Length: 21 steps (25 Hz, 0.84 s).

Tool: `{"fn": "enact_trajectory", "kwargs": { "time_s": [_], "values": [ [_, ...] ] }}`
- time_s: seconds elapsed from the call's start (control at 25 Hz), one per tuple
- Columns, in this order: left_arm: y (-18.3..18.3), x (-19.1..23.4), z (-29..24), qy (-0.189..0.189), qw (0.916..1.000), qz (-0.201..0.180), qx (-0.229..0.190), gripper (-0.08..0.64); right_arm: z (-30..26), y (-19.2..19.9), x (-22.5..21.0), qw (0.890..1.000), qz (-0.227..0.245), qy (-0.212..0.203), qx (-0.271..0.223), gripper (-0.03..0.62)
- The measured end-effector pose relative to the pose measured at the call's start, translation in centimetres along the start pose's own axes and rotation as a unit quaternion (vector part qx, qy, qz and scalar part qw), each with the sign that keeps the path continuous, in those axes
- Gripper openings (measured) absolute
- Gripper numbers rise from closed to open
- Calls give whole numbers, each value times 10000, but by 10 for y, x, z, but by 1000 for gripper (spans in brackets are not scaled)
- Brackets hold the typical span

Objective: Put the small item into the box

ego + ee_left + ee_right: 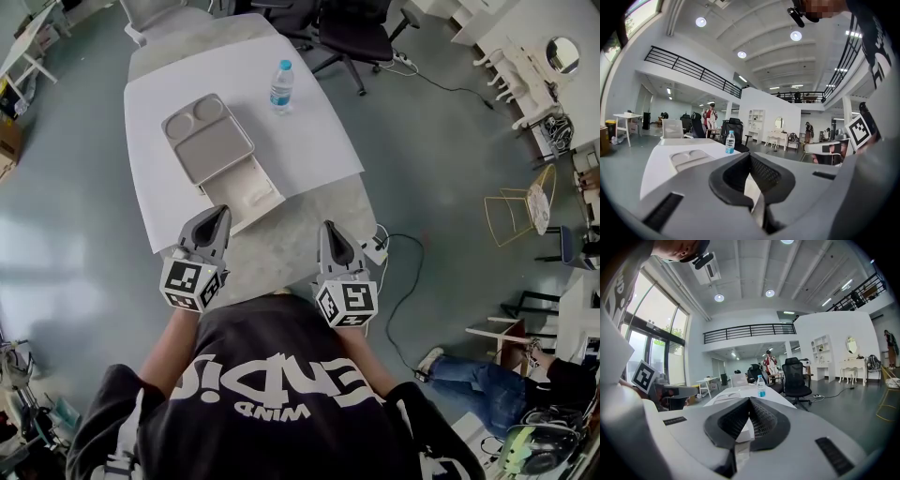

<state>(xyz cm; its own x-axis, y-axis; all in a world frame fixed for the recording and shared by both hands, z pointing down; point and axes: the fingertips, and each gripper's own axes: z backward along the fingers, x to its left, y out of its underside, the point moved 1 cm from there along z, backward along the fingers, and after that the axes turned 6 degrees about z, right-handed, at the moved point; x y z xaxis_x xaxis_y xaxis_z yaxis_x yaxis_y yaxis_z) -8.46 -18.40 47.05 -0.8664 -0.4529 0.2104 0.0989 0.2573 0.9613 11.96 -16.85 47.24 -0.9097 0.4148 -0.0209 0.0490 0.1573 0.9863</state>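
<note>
I have both tools level at the near edge of the bench (314, 141), a long slab with a mottled grey stone-like top, most of it covered by a smooth white sheet. The box (208, 142) lies flat on that sheet and is my reference for everything else. It is a shallow beige plastic case with rounded corners, and two round dimples sit above one wide rectangular recess moulded into its face. A paler, cream tray section (246, 195) joins its near end and reaches the sheet's edge. Whether the small item lies in that section I cannot tell, because any shape there is too small to read. Beyond the box and to its right stands a clear plastic bottle (281, 86), upright and well apart from it, with a blue cap and a blue label band. The left tongs (749, 155) sit just short of the box's near end, their grey shells clenched tip to tip with nothing between the ribbed black pads. The right tongs (749, 399) hang to the right of the box, over bare grey stone, likewise clenched and empty. A black mesh-backed office chair (352, 37) stands on the glossy grey floor past the bench's far end.
</note>
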Motion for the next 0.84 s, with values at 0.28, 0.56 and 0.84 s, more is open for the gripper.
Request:
{"fn": "enact_trajectory", "kwargs": {
  "time_s": [0.28, 0.56, 0.84],
  "values": [
    [5, 3, 0, 13, 10000, 25, 52, 9, -2, 2, 3, 10000, -12, -3, 21, 17],
    [2, 5, -3, -1, 10000, 79, 55, 9, -4, 3, -1, 10000, -21, -3, 63, 17],
    [4, 6, 4, -33, 9999, 70, 75, 9, -1, 4, 5, 10000, -6, -31, 76, 18]
  ]
}}
